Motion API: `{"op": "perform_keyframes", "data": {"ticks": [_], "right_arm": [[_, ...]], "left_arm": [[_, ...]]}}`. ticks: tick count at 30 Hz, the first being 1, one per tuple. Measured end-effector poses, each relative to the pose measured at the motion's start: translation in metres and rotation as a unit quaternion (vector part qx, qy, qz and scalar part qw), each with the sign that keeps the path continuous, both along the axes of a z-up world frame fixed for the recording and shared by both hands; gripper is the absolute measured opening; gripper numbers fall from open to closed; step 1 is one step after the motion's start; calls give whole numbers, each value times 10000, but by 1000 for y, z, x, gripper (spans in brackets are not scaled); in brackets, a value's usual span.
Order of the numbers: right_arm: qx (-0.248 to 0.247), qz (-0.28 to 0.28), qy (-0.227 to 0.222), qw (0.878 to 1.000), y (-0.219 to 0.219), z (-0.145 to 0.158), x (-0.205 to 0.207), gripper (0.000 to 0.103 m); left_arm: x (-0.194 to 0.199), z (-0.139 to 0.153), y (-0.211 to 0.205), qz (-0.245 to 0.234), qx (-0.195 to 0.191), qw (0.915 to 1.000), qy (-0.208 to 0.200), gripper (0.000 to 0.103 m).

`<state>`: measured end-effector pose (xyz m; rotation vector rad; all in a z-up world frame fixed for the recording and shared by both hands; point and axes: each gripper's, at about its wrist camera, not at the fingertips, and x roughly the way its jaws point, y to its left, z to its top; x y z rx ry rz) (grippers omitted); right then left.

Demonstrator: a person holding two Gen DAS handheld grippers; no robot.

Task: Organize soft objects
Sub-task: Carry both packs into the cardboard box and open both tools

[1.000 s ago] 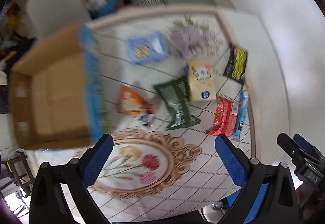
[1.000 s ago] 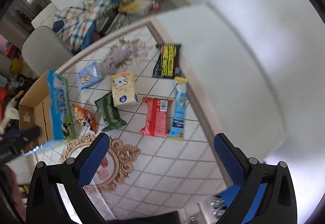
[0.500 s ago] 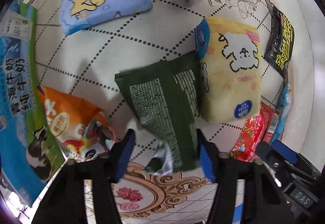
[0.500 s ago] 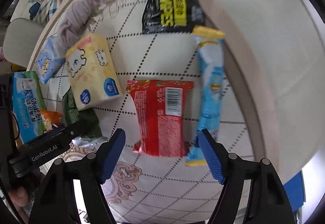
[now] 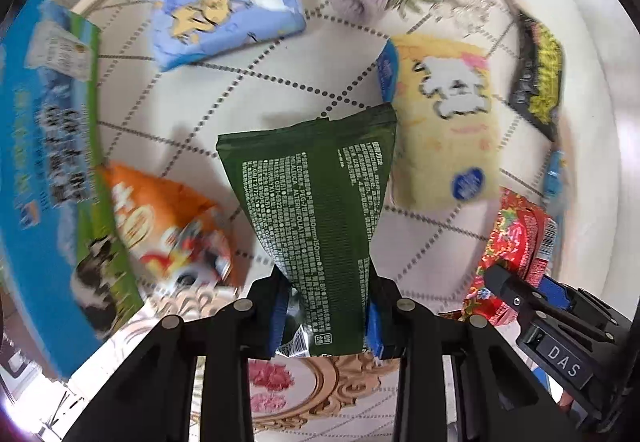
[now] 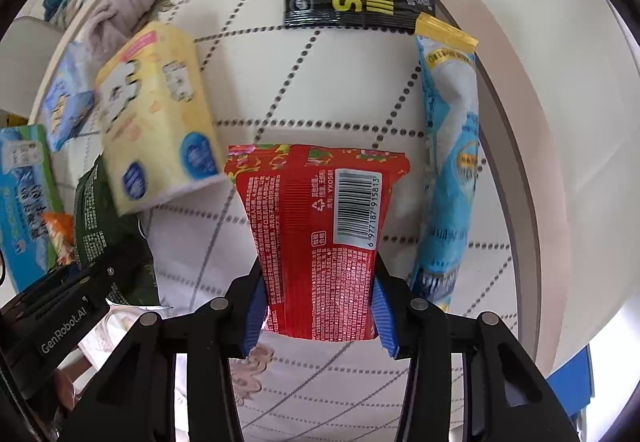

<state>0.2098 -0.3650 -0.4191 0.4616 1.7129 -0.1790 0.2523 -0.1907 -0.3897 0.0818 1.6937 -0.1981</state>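
Black hand-held gripper (image 5: 326, 316), blue ribbed pads (image 6: 382, 316), silver screws

left gripper (image 5: 326, 312) | your jaws closing, pads pinching a pack | right gripper (image 6: 318, 308) | your jaws closing, pads touching a pack

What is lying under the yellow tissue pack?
The yellow tissue pack lies on the tablecloth, its lower corner overlapping the green pouch. Anything else beneath it is covered.

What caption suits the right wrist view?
Right gripper, jaws closing around a red packet on the tablecloth.
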Motion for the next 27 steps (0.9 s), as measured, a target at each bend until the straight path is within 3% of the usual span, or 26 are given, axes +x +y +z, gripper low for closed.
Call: {"op": "perform_keyframes", "data": {"ticks": [2,8,12,17,23,27], "right_arm": [[72,54,-131,9999,7,15,-7,48],[441,432,-682,9958,42,85,-22,47],[765,845,-1091,9875,82,140,-14,47],[1133,1442,-1540,9709,153,194,12,47],[1047,1943,-1685,9607,254,205,62,47],[919,2130,-1547,9604,318,191,96,47]], "left_arm": [[-8,13,3,52,-115,9999,-89,29],[-32,94,51,376,-489,9960,-651,29],[-17,163,124,764,-580,9897,-1059,29],[-4,207,203,1106,-454,9820,-1465,29],[28,190,283,1488,-225,9774,-1488,29],[56,154,335,1647,-220,9786,-1210,29]]}}
